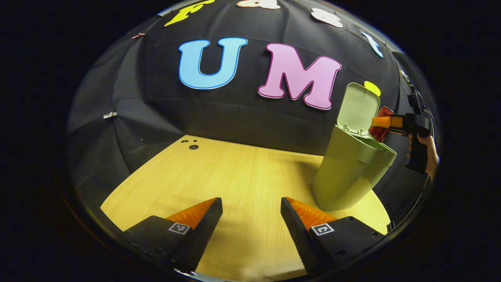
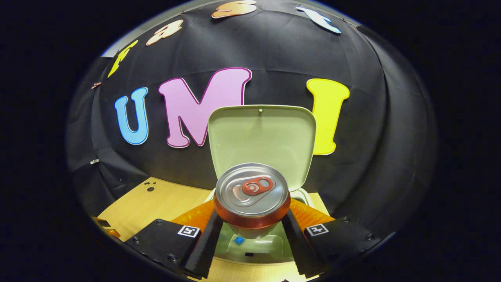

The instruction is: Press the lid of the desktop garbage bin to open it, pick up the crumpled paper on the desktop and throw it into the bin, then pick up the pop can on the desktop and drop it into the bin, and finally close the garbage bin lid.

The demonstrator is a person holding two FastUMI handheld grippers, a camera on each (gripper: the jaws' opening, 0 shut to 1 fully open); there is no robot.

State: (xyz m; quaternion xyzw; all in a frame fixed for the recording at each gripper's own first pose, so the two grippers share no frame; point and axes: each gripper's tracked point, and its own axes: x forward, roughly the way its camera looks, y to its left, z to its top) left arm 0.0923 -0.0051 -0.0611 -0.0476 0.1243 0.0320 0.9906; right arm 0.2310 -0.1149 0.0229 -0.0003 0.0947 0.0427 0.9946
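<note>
Both my right gripper (image 2: 250, 227) fingers clamp the smooth round pop can (image 2: 252, 196) above the pale-green bin (image 1: 352, 168), lid (image 2: 261, 137) upright (something blue inside); my left gripper (image 1: 250, 223) gapes wide over the woodgrain desktop (image 1: 235, 176).

Both views are evenly and fairly brightly lit from above, with saturated colours. The pale wood-grain tabletop (image 1: 242, 176) glows warm and carries soft-edged shadows: a dim patch in front of the pale green plastic bin (image 1: 350, 168) at its base, and a fainter one between the near fingers. In the right gripper view, the silver top of the red pop can (image 2: 252, 196) shows a mild, diffuse sheen rather than hard glare, and the bin's raised lid (image 2: 261, 137) behind it is smoothly lit. Fisheye distortion bends the tabletop's far edge and the cloth wall into curves, strongest away from the bin. Focus is sharp centrally, and softens slightly at the rim.
</note>
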